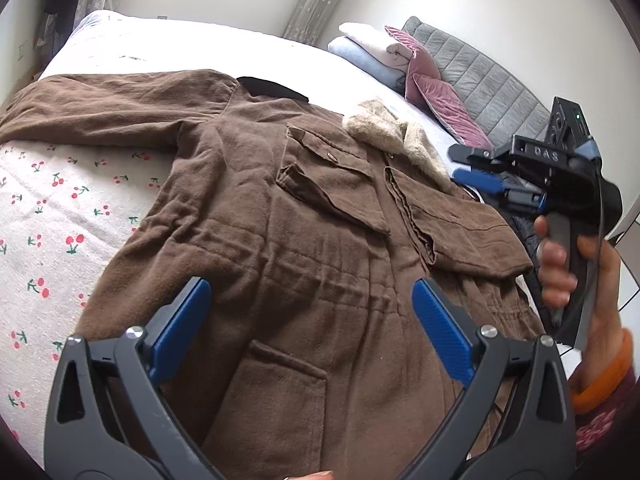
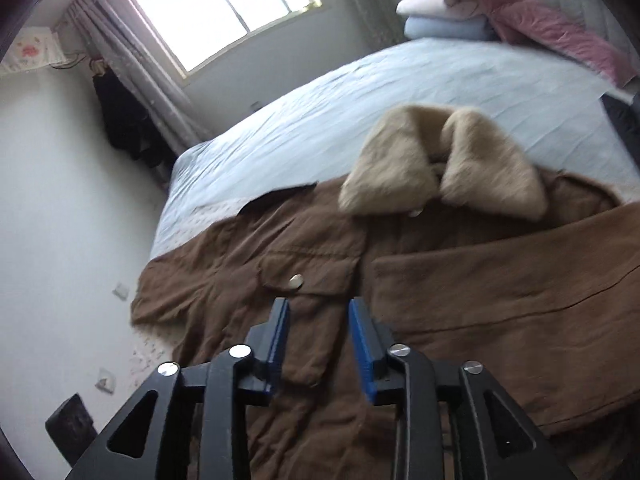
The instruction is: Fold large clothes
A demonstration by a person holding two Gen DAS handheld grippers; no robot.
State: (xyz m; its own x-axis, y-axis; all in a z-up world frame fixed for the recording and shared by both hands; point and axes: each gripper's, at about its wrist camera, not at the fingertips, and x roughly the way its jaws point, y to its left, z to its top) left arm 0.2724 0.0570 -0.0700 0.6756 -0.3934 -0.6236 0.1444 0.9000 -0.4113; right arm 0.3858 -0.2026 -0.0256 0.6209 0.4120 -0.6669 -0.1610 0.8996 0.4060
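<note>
A large brown coat (image 1: pixel 304 216) with a beige fur collar (image 1: pixel 384 128) lies front up on the bed. One sleeve (image 1: pixel 100 100) stretches out to the left. The other sleeve (image 2: pixel 500 280) lies folded across the chest. My left gripper (image 1: pixel 312 296) hovers over the coat's waist, open wide with nothing between its blue pads. My right gripper (image 2: pixel 318 308) hangs above the chest pocket (image 2: pixel 308 276), its jaws partly apart and empty. In the left wrist view the right gripper (image 1: pixel 466 164) is near the collar, held by a hand (image 1: pixel 560 268).
A cherry-print sheet (image 1: pixel 52 208) covers the near left of the bed (image 2: pixel 320 120). Folded blankets (image 1: pixel 368 48), pink cushions (image 1: pixel 440 92) and a grey padded headboard (image 1: pixel 488 80) are at the far right. A window (image 2: pixel 224 8) and dark hanging clothes (image 2: pixel 120 120) are behind.
</note>
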